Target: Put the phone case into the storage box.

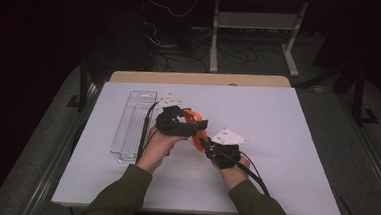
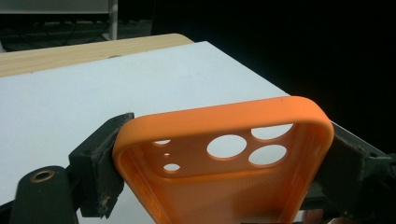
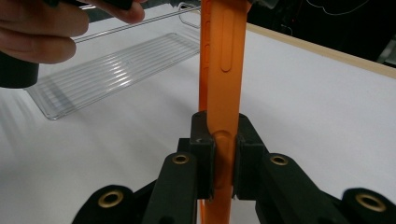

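I see olive-green sleeves on both forearms. My left gripper (image 1: 201,123) and right gripper (image 1: 202,143) are black, each topped by a pale grey three-cornered plate and trailing a black cable. Brass-coloured rivets mark the jaw links; the left gripper's dark pads (image 2: 100,163) look scuffed.

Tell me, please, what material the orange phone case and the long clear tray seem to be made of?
Orange phone case: probably soft silicone or rubbery plastic, matte, with rounded edges and a finely textured inside. Clear tray: likely hard transparent plastic, glossy, with ribbed floor and bright reflections.
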{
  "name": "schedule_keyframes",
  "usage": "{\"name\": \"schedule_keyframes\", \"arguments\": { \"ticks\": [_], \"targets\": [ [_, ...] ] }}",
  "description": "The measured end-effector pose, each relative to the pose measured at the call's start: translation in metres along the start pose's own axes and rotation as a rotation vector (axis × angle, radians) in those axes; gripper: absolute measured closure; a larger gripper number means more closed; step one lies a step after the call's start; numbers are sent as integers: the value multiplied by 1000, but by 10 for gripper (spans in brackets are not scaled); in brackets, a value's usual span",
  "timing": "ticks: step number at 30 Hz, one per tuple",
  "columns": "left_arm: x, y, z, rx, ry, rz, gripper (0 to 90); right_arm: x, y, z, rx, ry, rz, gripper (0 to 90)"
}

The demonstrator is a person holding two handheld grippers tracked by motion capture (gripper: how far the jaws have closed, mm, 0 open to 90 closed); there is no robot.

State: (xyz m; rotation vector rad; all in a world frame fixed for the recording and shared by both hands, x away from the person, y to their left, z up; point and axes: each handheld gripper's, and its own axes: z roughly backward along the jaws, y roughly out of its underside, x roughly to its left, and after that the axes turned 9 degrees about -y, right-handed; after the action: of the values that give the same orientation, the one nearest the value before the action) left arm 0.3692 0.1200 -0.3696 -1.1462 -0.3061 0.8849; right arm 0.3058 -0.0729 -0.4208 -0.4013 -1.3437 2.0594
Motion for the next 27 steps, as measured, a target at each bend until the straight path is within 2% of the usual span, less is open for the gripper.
{"name": "schedule_keyframes", "arguments": {
  "ticks": [3,6,7,15,16,19,20,21,25,27],
  "targets": [
    [0,0,0,-2,0,-16,140,-1,0,0,4,-10,-4,782],
    [-1,0,0,-8,-2,-7,144,-2,-1,0,0,-14,3,770],
    [-1,-1,1,-1,-9,-18,144,-2,-1,0,0,-15,4,762],
    [-2,0,0,12,-11,-15,146,-8,-4,1,-7,-14,-30,442],
    [-2,0,0,12,-9,-29,146,-8,-4,2,-9,-28,-42,414],
    [-2,1,-1,7,-9,-28,146,-8,-4,1,-10,-33,-39,348],
    [-2,0,-1,10,-8,-27,146,-9,-4,0,-11,-37,-23,321],
    [-2,1,-1,6,-9,-26,146,-8,-4,-1,2,-41,-35,300],
    [-2,1,-1,9,-10,-28,146,-11,-4,-5,41,-56,-29,186],
    [-3,1,-1,9,-10,-19,146,-11,-4,-6,56,-43,-16,115]
  ]
}}
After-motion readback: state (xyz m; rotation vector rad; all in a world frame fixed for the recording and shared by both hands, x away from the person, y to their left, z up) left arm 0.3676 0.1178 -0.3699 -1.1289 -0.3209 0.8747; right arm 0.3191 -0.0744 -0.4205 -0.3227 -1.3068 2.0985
